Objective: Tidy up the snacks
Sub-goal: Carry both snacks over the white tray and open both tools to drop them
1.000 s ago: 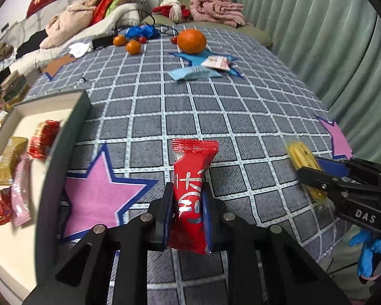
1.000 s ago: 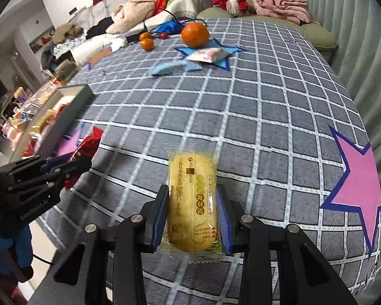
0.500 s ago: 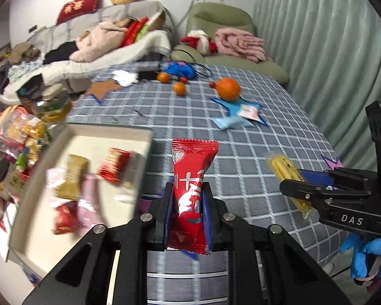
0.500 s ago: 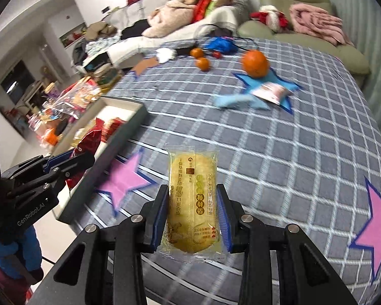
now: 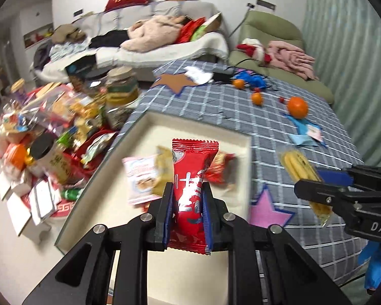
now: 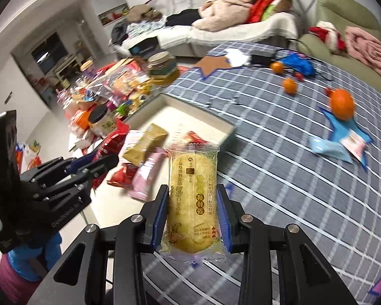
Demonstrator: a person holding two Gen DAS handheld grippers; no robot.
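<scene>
- Gripping a red snack packet [image 5: 191, 190] upright, our left gripper [image 5: 188, 203] hangs over the cream tray [image 5: 149, 127]; its jaws are clenched on the wrapper
- our right gripper [image 6: 193, 216] clasps a yellow cake packet [image 6: 193, 203] above the checked tablecloth [image 6: 292, 178], just beside the tray; other snacks lie inside

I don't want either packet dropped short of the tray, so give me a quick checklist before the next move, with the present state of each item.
1. Left gripper jaws clamped on the red packet: ok.
2. Right gripper jaws clamped on the yellow cake packet: ok.
3. Red packet over the tray: ok in the left wrist view.
4. Yellow cake packet over the tray: cannot tell; it appears near the tray's edge, over the checked cloth.
5. Bare tray floor for both packets: ok at the near end; snacks such as the pink packet lie further in.
6. Grippers apart from each other: ok.
</scene>
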